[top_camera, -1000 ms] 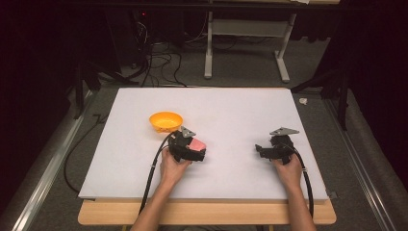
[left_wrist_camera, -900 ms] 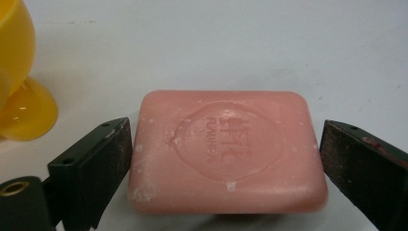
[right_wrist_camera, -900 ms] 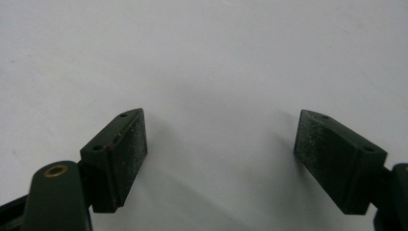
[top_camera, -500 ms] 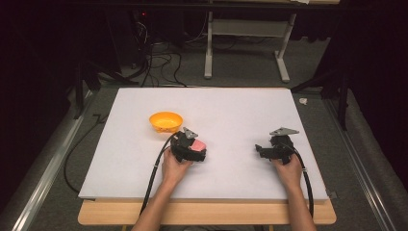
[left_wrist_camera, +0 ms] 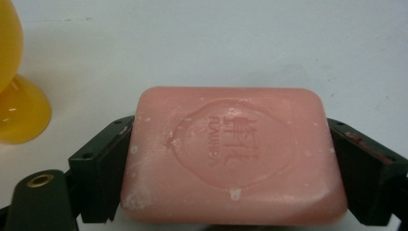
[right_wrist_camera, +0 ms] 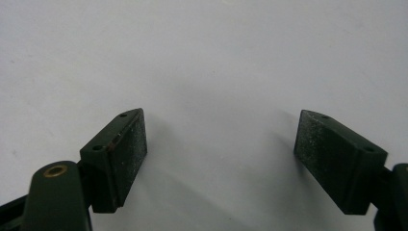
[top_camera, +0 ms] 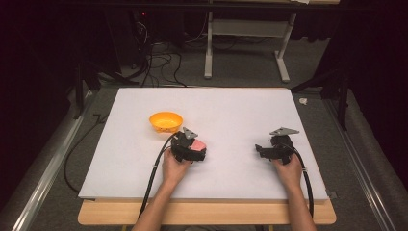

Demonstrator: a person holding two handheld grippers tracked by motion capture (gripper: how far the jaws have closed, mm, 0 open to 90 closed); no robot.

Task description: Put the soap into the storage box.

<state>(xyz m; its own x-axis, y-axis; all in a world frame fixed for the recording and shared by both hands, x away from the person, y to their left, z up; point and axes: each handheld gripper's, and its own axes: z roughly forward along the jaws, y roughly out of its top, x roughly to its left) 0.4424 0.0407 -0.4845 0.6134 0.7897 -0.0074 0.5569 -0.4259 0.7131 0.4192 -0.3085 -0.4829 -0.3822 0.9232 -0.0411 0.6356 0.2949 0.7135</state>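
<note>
From the high view, the left gripper (top_camera: 196, 148) sits on the white worktop (top_camera: 231, 110) just beside the orange bowl (top_camera: 165, 121), and the right gripper (top_camera: 262, 150) is well apart from it. Left gripper view: jaws clamped on both ends of a pink soap bar (left_wrist_camera: 231, 154), bowl (left_wrist_camera: 14, 86) near it. Right gripper view: jaws wide apart over bare worktop (right_wrist_camera: 216, 62).

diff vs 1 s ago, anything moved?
The left gripper, shut on the pink soap, has drifted slightly toward the person and to the right, away from the orange bowl. Nothing was picked up or released. The bowl and the open right gripper stayed put.
</note>
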